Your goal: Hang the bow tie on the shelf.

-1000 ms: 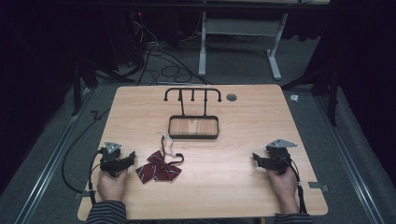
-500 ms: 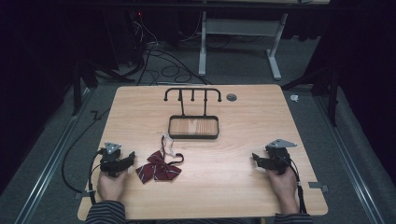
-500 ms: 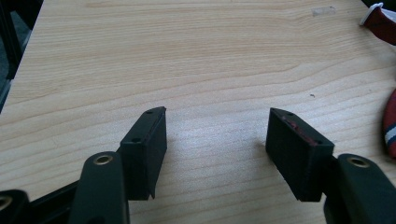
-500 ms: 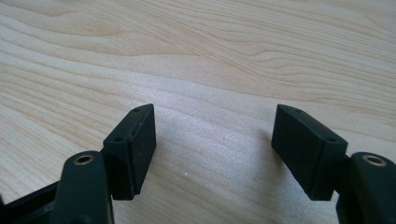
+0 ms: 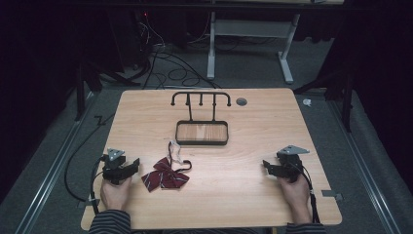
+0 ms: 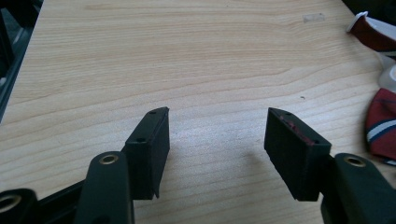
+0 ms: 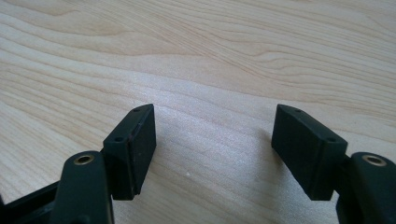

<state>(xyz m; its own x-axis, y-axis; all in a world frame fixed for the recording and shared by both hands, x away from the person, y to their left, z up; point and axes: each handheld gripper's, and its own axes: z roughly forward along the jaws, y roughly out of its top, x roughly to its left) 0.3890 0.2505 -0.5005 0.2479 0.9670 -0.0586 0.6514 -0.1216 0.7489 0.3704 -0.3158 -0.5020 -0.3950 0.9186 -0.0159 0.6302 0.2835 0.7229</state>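
A dark red bow tie with pale stripes (image 5: 164, 175) lies on the wooden table (image 5: 243, 195), its white strap curling up behind it; it also shows at the right edge of the left gripper view (image 6: 380, 126). My left gripper (image 5: 135, 163) rests just left of the bow tie, apart from it. Its jaws stand open (image 6: 217, 126) and have just been closing a little, with only bare wood between them. My right gripper (image 5: 267, 165) sits at the table's right side, open (image 7: 215, 126) over bare wood.
A black rack (image 5: 201, 132) with a wooden base tray and a bar of several hooks stands at the middle back of the table. A round cable hole (image 5: 241, 102) lies behind it. Cables trail over the floor beyond the far edge.
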